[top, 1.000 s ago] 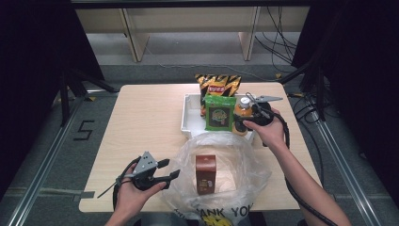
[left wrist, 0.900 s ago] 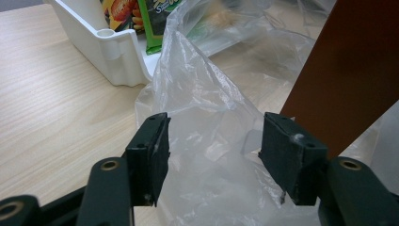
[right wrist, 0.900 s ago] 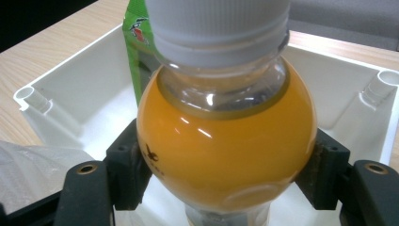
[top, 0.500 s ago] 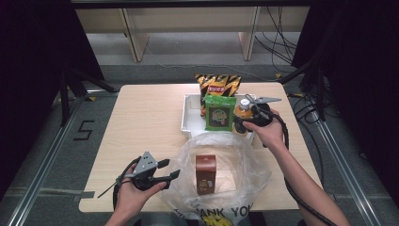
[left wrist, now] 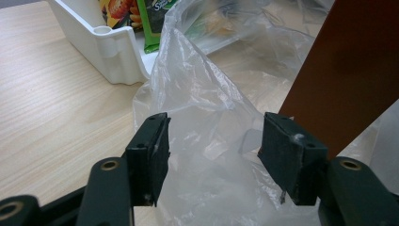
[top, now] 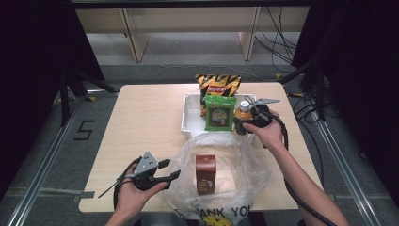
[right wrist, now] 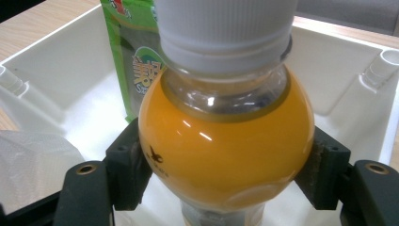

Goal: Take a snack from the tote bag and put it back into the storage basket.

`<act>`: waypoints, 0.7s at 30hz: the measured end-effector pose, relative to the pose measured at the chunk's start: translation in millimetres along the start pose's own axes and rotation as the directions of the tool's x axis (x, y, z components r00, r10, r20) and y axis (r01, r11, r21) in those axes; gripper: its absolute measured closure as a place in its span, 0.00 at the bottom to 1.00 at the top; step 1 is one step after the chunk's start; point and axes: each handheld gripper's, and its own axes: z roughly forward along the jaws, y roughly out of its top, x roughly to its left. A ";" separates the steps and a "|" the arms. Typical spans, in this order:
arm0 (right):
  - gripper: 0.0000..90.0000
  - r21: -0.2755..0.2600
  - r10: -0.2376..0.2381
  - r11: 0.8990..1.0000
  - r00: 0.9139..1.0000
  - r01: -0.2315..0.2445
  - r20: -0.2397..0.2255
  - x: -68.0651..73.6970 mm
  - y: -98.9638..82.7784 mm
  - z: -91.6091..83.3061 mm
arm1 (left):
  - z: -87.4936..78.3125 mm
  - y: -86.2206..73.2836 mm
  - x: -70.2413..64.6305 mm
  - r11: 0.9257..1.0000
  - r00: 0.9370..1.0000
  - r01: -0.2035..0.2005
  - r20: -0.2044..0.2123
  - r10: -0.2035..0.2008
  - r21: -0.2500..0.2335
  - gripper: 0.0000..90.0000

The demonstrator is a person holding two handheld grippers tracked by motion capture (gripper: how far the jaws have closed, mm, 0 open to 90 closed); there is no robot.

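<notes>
One orange juice bottle, one green snack packet, one orange-and-black crisp bag and one white tray sit at the right gripper, while one brown carton stands inside one clear plastic bag just beside the left gripper. Nothing has shifted since the earlier frames: both hands keep their places and neither pair of jaws has changed its gap. The right gripper view shows its jaws pressed against the bottle's round belly above the tray, where the high view leaves the grip unclear; the left gripper view shows that gripper's jaws wide apart with only loose bag film between them, clamping nothing, the carton just beyond one jaw.
</notes>
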 end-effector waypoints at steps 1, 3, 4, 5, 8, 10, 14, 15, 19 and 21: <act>0.35 0.005 -0.001 1.000 1.000 0.001 0.011 -0.2 -0.3 0.3 | 0.2 0.0 0.4 1.000 1.000 0.000 0.006 0.000 -0.002 0.46; 0.35 0.004 -0.011 1.000 1.000 0.011 0.010 -0.9 -1.2 1.3 | 0.1 -0.1 0.4 1.000 1.000 0.000 0.005 0.000 -0.002 0.46; 0.35 -0.009 0.013 1.000 1.000 -0.013 0.003 1.3 -2.0 2.5 | 0.1 -0.1 0.4 1.000 1.000 -0.001 0.005 0.001 -0.002 0.46; 0.35 -0.003 0.022 1.000 1.000 -0.022 0.002 2.0 -2.3 2.1 | 0.1 -0.1 0.4 1.000 1.000 0.000 0.005 0.000 -0.002 0.46; 0.35 0.008 -0.001 1.000 1.000 0.001 0.000 -0.3 -2.2 1.4 | 0.1 0.0 0.4 1.000 1.000 0.000 0.005 0.000 -0.004 0.46; 0.35 0.008 -0.016 1.000 1.000 0.016 0.002 -0.6 -2.3 1.8 | -0.1 0.1 0.4 1.000 1.000 -0.001 0.005 0.001 -0.003 0.46; 0.35 0.010 -0.017 1.000 1.000 0.017 -0.001 0.1 -2.3 1.9 | -0.1 -0.1 0.6 1.000 1.000 -0.001 0.005 0.001 -0.003 0.46; 0.35 0.004 -0.016 1.000 1.000 0.016 -0.009 0.0 -2.6 2.2 | -0.2 -0.1 0.6 1.000 1.000 -0.003 0.005 0.003 -0.001 0.46; 0.35 0.016 -0.013 1.000 1.000 0.013 0.003 -0.3 -3.2 0.3 | -0.1 -0.2 0.2 1.000 1.000 -0.004 0.006 0.004 0.001 0.46; 0.34 0.026 -0.031 0.999 1.000 0.030 0.006 -1.4 -3.4 -0.3 | -0.1 -0.2 -0.1 1.000 1.000 -0.003 0.006 0.003 0.000 0.46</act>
